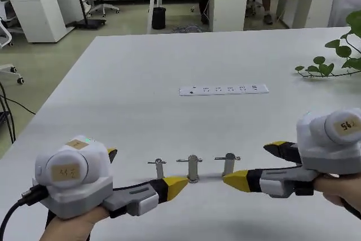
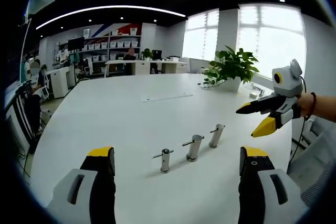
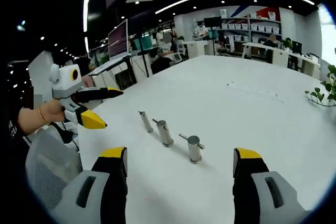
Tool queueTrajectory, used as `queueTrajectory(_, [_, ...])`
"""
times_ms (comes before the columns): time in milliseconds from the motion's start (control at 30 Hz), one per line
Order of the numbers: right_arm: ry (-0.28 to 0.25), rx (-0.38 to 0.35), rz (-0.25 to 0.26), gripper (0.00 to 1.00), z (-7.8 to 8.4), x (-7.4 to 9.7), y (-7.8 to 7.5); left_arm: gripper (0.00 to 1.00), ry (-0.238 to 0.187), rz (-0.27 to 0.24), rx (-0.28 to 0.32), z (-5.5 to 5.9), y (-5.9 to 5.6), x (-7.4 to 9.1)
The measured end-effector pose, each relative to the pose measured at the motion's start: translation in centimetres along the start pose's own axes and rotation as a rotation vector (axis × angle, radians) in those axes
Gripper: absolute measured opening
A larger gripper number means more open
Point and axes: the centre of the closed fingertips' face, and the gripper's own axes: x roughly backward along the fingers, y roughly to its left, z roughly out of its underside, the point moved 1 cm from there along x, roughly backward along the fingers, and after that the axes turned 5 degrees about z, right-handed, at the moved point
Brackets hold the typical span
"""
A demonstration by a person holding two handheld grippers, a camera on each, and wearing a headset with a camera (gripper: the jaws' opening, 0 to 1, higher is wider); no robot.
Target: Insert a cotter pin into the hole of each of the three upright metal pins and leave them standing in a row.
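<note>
Three short silver metal pins (image 1: 193, 169) stand upright in a row on the white counter (image 1: 169, 66), a thin cotter pin (image 1: 181, 160) crosswise through each top. The left hand-held gripper (image 1: 144, 170) and right hand-held gripper (image 1: 254, 163) flank them, jaws wide apart, empty.

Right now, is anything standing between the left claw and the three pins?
Nothing visible. Bare table lies between the open left claw and the three pins; the right claw sits off to the side.
</note>
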Motion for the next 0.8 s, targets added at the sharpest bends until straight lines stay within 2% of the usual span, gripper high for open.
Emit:
queueTrajectory(100, [-0.019, -0.016, 0.044, 0.82, 0.3, 0.1, -0.2, 0.98, 0.000, -0.005, 0.008, 0.1, 0.1, 0.1])
queueTrajectory(167, [-0.012, -0.020, 0.087, 0.82, 1.0, 0.2, -0.4, 0.96, 0.004, -0.013, 0.006, 0.2, 0.1, 0.2])
queueTrajectory(300, [-0.018, -0.068, 0.091, 0.81, 2.0, 0.0, 0.2, 0.96, 0.024, -0.021, -0.021, 0.7, 0.0, 0.4])
queueTrajectory(367, [-0.037, -0.107, 0.101, 0.81, 2.1, 0.2, 0.4, 0.96, 0.034, -0.022, -0.023, 1.0, -0.1, 0.6])
queueTrajectory(533, [-0.038, -0.073, 0.130, 0.80, 2.8, 0.5, 0.8, 0.96, 0.039, -0.027, -0.015, 1.4, -0.3, 0.9])
queueTrajectory(667, [-0.044, -0.092, 0.126, 0.79, 3.2, 0.6, 1.3, 0.95, 0.007, -0.027, 0.013, 1.3, -0.5, 1.2])
queueTrajectory(800, [-0.034, -0.044, 0.144, 0.78, 3.4, 0.8, 1.6, 0.95, 0.025, -0.038, 0.003, 1.7, -0.5, 1.4])
